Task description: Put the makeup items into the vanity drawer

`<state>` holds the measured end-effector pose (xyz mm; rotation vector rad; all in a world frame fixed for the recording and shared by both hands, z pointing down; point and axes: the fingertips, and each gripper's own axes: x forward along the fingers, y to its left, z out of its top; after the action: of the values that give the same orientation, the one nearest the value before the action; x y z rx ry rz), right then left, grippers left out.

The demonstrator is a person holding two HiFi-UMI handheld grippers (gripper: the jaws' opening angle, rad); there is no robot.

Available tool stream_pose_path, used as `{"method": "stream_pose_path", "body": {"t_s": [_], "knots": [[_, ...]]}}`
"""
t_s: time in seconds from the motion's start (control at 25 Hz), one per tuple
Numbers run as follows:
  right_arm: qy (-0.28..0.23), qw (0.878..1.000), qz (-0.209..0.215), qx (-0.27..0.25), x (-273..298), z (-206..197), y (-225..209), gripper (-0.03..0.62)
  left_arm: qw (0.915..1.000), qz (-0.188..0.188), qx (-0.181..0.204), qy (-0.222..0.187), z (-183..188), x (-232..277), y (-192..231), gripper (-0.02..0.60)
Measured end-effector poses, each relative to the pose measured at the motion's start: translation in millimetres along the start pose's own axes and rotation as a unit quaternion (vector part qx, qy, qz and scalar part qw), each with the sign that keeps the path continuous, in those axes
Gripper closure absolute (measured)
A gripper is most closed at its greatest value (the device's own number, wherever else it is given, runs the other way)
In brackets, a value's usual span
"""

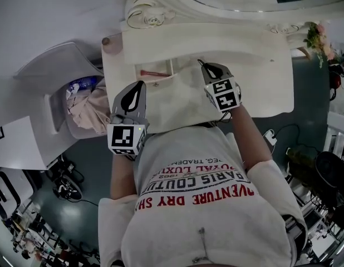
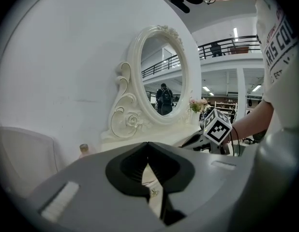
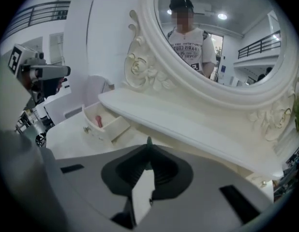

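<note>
Lying in the open drawer (image 1: 160,64), the pink makeup item (image 1: 151,72) has its long axis left-right in head view, parallel to the counter (image 1: 255,88) front edge; which end leads is unclear. Left gripper (image 2: 148,145): jaws together, empty. Right gripper (image 3: 149,143): jaws together, empty.

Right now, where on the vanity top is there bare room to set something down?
The tabletop right of the right tongs, out to its right edge, is bare. The left end is crowded: open drawer holding a red item, small bottle at the corner.
</note>
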<state>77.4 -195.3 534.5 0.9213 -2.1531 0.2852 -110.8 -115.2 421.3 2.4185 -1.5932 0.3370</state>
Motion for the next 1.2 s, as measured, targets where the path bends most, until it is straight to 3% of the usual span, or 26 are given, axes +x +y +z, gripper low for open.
{"method": "stream_pose_path", "body": {"t_s": [0.2,0.56,0.92,0.96,1.0,1.04,1.2], "knots": [[-0.034,0.999,0.02,-0.022,-5.2,37.3,40.1,0.563,0.9999,0.003,0.006,-0.008,0.7,-24.0,18.4,0.571],[-0.05,0.994,0.072,-0.059,18.5,80.0,117.2,0.563,0.9993,0.034,-0.003,-0.017,-7.1,-66.3,52.2,0.571],[-0.016,0.991,0.099,-0.085,53.5,86.9,162.4,0.563,0.997,0.074,-0.019,-0.012,-20.3,-99.3,82.0,0.571],[-0.019,0.991,0.106,-0.079,54.4,89.1,166.6,0.539,0.9967,0.077,-0.022,-0.013,-21.1,-101.0,83.7,0.571],[-0.022,0.991,0.113,-0.072,54.6,91.0,170.2,0.448,0.9966,0.078,-0.024,-0.014,-21.5,-102.1,84.6,0.571],[-0.024,0.99,0.119,-0.067,54.1,92.0,172.7,0.408,0.9966,0.077,-0.025,-0.014,-21.7,-102.7,84.8,0.571],[-0.029,0.991,0.117,-0.067,48.3,90.6,169.5,0.408,0.9972,0.071,-0.021,-0.015,-21.3,-99.4,83.6,0.571]]}}
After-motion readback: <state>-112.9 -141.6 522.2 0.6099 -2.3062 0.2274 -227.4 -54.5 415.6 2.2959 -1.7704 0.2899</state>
